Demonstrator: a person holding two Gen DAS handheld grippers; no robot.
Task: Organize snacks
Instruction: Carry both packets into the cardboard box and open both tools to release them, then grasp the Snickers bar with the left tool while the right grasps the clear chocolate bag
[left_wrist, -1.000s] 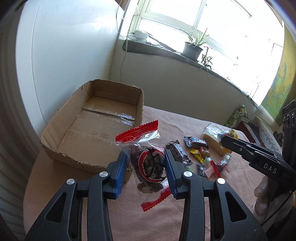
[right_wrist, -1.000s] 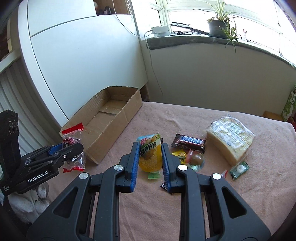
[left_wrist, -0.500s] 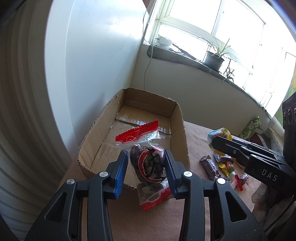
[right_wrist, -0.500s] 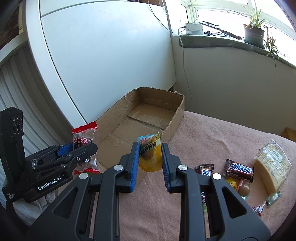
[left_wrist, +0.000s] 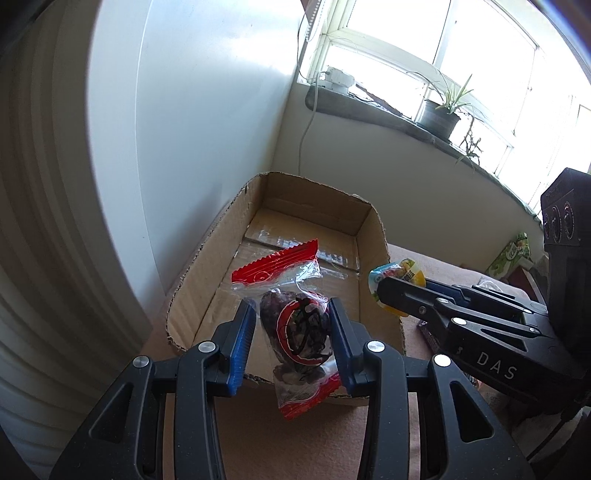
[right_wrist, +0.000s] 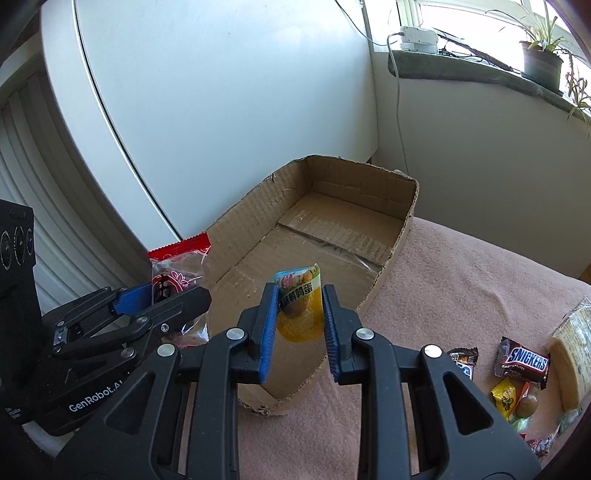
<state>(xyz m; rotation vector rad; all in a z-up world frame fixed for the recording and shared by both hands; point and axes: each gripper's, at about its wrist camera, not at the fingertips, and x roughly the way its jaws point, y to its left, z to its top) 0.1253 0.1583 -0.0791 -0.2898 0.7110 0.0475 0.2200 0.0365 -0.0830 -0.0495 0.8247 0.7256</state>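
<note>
Pink cloth (right_wrist: 461, 280) covers our table; white panel behind, potted plant (right_wrist: 541, 61) on sill. Loose snacks by right edge: Snickers bar (right_wrist: 524, 363), bread packet (right_wrist: 570, 362). Our left gripper (left_wrist: 291, 332) clamps red-and-clear packet (left_wrist: 295, 325), long axis upright, over near end of cardboard box (left_wrist: 373, 236). Our right gripper (right_wrist: 300, 319) pinches yellow pouch (right_wrist: 299, 306), upright, above box's near wall. A second ago both hung over cloth beside the snack pile; box now fills both views.
</note>
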